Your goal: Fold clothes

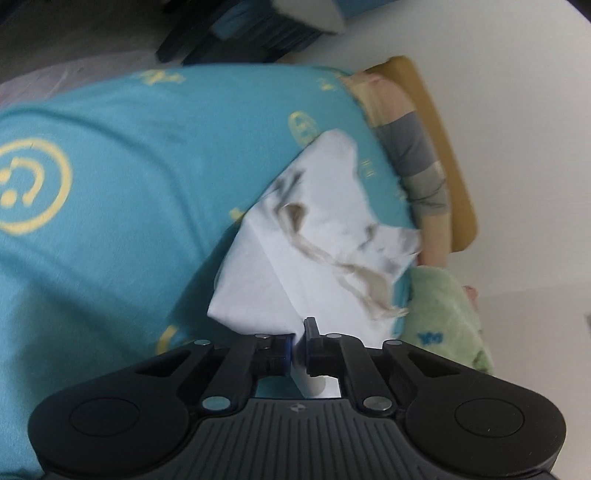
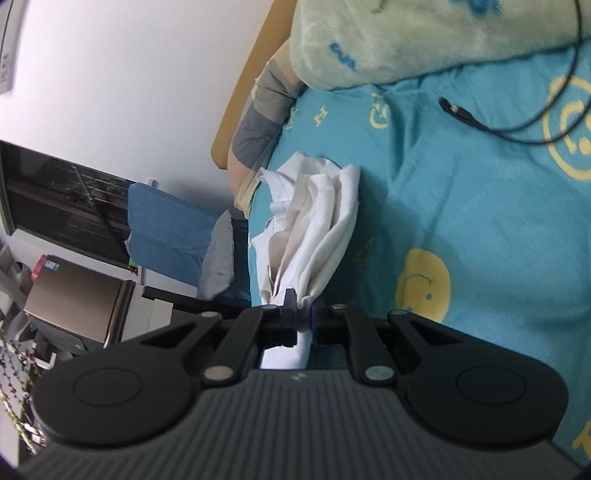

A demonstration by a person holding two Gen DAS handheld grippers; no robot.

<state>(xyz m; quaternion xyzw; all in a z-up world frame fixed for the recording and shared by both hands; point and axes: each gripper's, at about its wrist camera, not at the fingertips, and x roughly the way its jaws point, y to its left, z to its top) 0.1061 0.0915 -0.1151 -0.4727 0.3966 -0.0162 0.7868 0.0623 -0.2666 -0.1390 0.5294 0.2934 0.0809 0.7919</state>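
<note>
A white garment (image 1: 295,254) with a grey-brown print hangs over a bed with a turquoise sheet (image 1: 129,184). My left gripper (image 1: 298,349) is shut on one edge of the garment, which spreads out ahead of the jaws. My right gripper (image 2: 303,314) is shut on another bunched part of the same white garment (image 2: 317,221), which hangs in folds over the sheet (image 2: 461,221) near the bed's edge.
A light green blanket (image 1: 439,314) lies at the head of the bed, also in the right wrist view (image 2: 406,33). A striped grey pillow (image 1: 413,158) and wooden headboard (image 1: 436,122) stand by the white wall. A black cable (image 2: 517,125) lies on the sheet. Furniture and a blue cushion (image 2: 166,229) stand beside the bed.
</note>
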